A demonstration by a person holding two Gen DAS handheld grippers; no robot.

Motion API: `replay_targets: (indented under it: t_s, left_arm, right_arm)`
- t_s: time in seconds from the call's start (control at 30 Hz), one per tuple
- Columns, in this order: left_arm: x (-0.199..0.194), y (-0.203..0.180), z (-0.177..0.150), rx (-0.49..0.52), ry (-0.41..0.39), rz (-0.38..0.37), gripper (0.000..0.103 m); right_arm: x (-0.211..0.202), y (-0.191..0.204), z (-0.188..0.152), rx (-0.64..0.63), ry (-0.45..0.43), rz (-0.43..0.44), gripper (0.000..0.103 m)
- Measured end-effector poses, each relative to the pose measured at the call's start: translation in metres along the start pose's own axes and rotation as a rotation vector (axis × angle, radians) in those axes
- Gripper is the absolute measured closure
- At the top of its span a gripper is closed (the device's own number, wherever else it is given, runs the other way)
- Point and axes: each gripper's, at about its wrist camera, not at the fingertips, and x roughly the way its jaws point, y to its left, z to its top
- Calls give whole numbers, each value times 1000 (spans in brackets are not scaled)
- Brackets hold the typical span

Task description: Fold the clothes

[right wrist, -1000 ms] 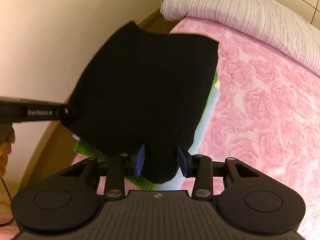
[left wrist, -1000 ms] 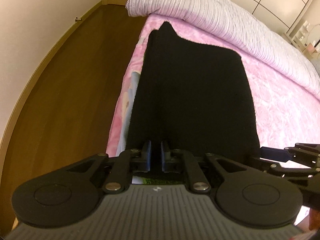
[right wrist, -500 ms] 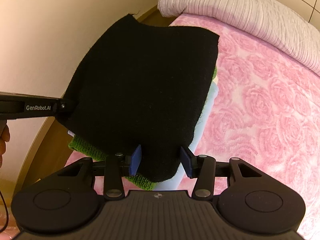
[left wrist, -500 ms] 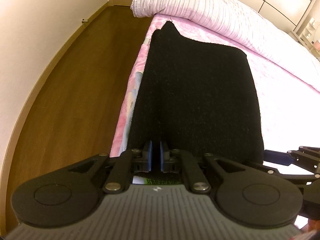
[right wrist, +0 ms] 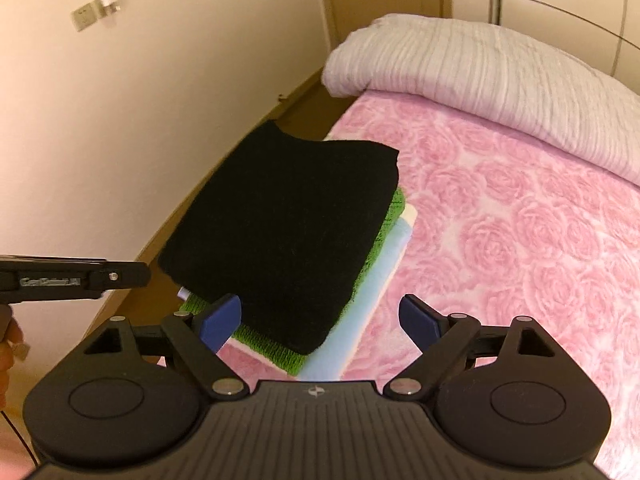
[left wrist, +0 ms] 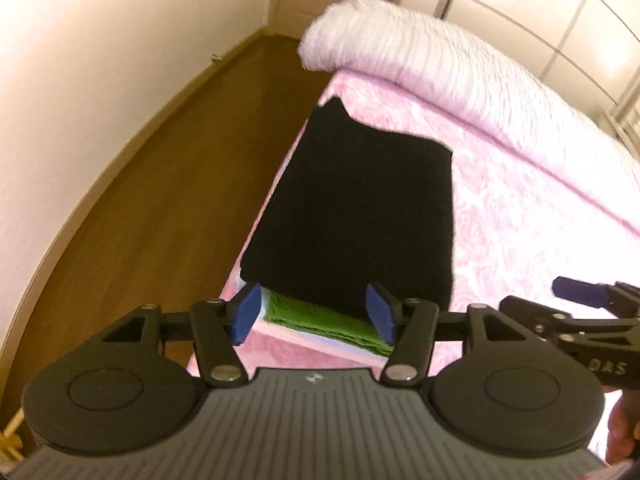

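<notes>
Currently I read both jaws spread and empty: the folded black knit garment [right wrist: 286, 232] tops the green knit stack at the pink rose-patterned bedspread [right wrist: 520, 248] edge, long axis running away, left gripper [left wrist: 316, 314] nearer than right gripper [right wrist: 320, 320].

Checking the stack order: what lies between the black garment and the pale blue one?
A folded green knit garment lies between the black garment and pale blue one, clearest in the right wrist view.

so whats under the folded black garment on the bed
The black garment tops a stack: a green knit piece directly beneath, then a light blue one and a cream edge, on the pink bedspread. Only their edges show; the rest is covered.
</notes>
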Motion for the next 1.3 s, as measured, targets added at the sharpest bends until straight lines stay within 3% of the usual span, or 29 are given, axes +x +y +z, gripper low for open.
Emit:
replay_targets:
  t_s: [0.27,0.5,0.73,1.0,1.3]
  left_arm:
    - [-60,-55,-47,-186,-86,113,33]
    - [-106,-147,-86,-270,-137,213,21]
    - [-143,-233,-131,-337,-184,283,13]
    - [-151,-293,-149,-373,-199,383,4]
    - [-144,-326,-154,-401,-216,551,1]
  right_arm:
    - [-43,-44,-9,-154,5,133,14]
    - [-89,-100,-16,-268,-6,247,14]
    - [-133,-160,-29,-340,-4,296,14]
    - [-158,-196,-39,-399,-6,310,14]
    - [-160,-213,-40,-446,-23,295,14]
